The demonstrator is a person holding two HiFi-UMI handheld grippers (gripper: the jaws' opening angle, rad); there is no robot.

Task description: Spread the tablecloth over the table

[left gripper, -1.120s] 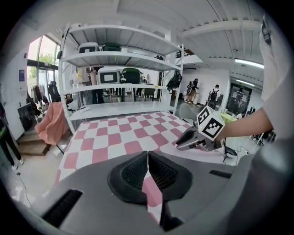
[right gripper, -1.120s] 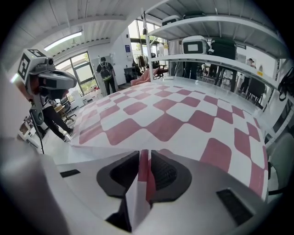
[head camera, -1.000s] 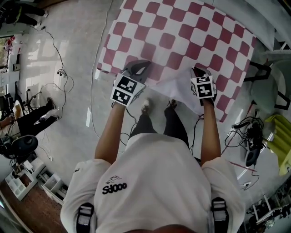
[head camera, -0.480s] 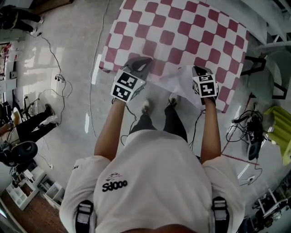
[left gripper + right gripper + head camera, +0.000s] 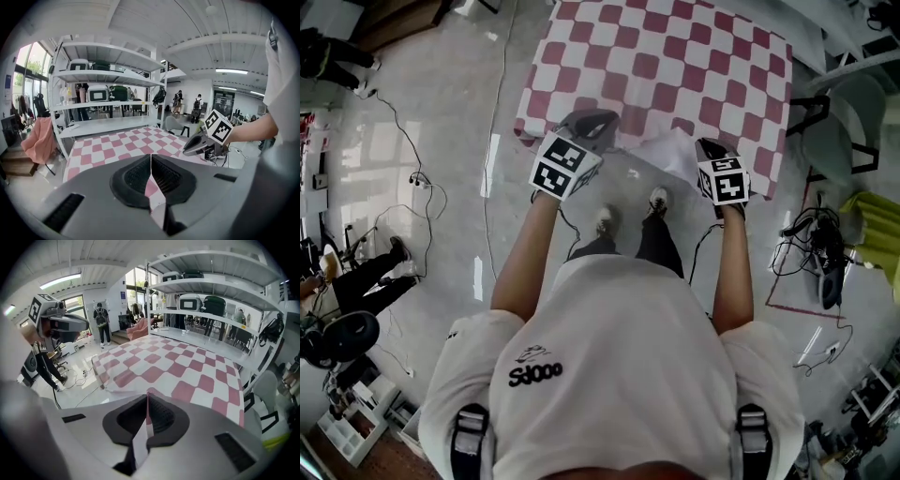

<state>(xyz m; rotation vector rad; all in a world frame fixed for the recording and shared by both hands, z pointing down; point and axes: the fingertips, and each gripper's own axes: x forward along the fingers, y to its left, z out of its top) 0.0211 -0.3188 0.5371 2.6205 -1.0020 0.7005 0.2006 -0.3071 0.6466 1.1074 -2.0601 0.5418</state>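
Found the left gripper clenched on the near hem of the tablecloth, with a narrow strip of red-and-white check pinched flat between its ribbed pads. Found the right gripper clamped on the same hem further to the right, jaws drawn together on a fold that showed the white underside and one red square. Confirmed each grip in that gripper's own view: no gap between the jaws beyond the thickness of the cloth.

Located the tablecloth spread flat ahead of the person, covering the table and hiding it, with the left and right sides draped downward. Noted the near hem raised off the surface at both grip points. Noted a loose flap between the two grippers, turned over with its pale underside up, hanging above the floor.

Observed both grippers side by side at the near edge, well apart, each pointing forward and down toward the cloth. Observed the person's shoes on the floor just behind the hanging flap. Recorded a white shelving rack beyond the far edge, a chair to the right, and cables on the floor to the left.
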